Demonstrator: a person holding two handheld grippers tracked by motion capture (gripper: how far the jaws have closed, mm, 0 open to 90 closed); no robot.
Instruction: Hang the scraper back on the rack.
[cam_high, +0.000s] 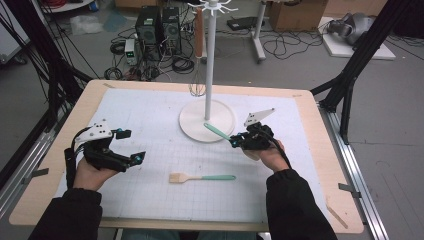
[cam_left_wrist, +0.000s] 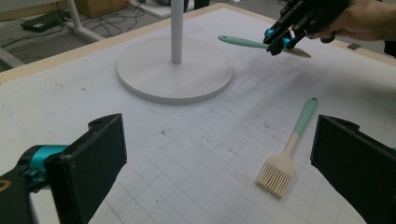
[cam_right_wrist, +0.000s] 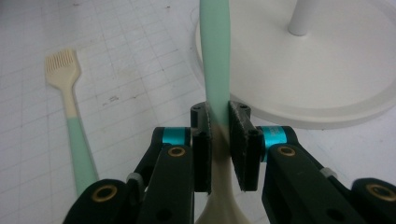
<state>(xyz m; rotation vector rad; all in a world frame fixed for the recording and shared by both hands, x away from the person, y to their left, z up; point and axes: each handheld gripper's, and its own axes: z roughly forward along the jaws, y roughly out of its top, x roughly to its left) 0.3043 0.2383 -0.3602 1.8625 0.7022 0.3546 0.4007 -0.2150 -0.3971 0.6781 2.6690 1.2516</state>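
We've got the right claw (cam_right_wrist: 219, 140) clamped on the spatula (cam_right_wrist: 215, 56) neck: light, stiff, smooth handle, could slip; left claw (cam_left_wrist: 215, 168) wide.

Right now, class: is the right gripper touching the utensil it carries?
Touching. The right gripper view shows the right gripper clamped on the utensil.

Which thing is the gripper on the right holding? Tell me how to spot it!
Find the round white stand base in the middle of the table. Just beside it, the right hand-held gripper is shut on a spatula lifted off the table. The brush has the same mint-green handle but has bristles and lies flat.
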